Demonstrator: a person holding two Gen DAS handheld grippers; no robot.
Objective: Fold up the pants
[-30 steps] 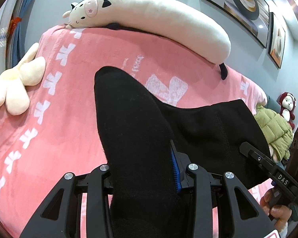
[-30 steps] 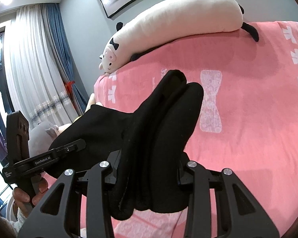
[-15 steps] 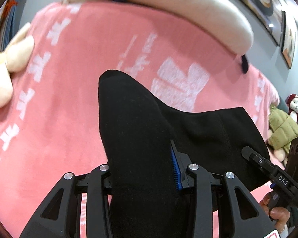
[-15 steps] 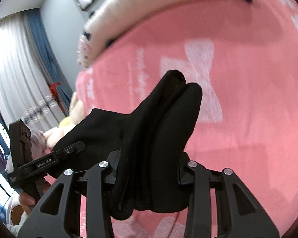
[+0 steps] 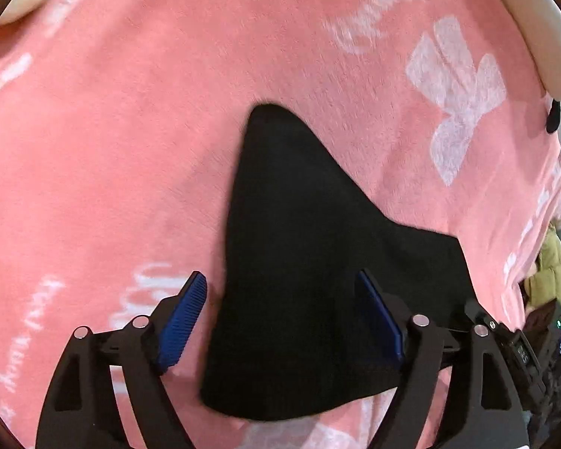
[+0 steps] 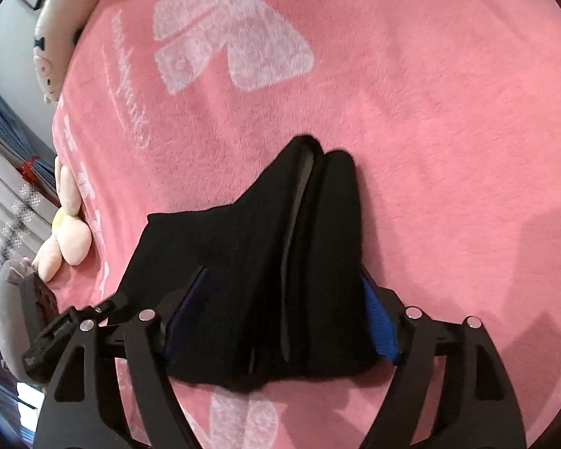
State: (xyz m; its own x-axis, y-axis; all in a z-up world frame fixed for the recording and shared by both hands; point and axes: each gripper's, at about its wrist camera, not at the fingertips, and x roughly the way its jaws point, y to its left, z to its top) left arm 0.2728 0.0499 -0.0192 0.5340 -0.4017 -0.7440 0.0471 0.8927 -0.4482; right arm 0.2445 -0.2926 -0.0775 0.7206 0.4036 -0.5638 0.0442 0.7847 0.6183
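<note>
The black pants (image 5: 299,247) lie bunched on the pink blanket (image 5: 131,149). In the left wrist view my left gripper (image 5: 280,275) straddles one end of them. Its jaws are opening, and both blue pads (image 5: 183,318) stand clear of the cloth. In the right wrist view the pants (image 6: 243,247) show as several folded layers on the blanket (image 6: 430,112). My right gripper (image 6: 284,277) is around them, its jaws opening too. Its right pad (image 6: 379,325) sits just beside the cloth edge and does not squeeze it. Each gripper shows at the edge of the other's view.
A long white plush pillow (image 5: 542,37) lies along the far side of the bed, its face end (image 6: 48,48) at the left in the right wrist view. A flower-shaped plush (image 6: 67,232) and a toy in a green jacket (image 5: 549,273) sit at the bed's edges. Curtains (image 6: 3,194) hang beyond.
Both grippers dropped toward the bed with the pants clamped. Their jaws have since spread, and the cloth has left the pads and settled on the blanket.
</note>
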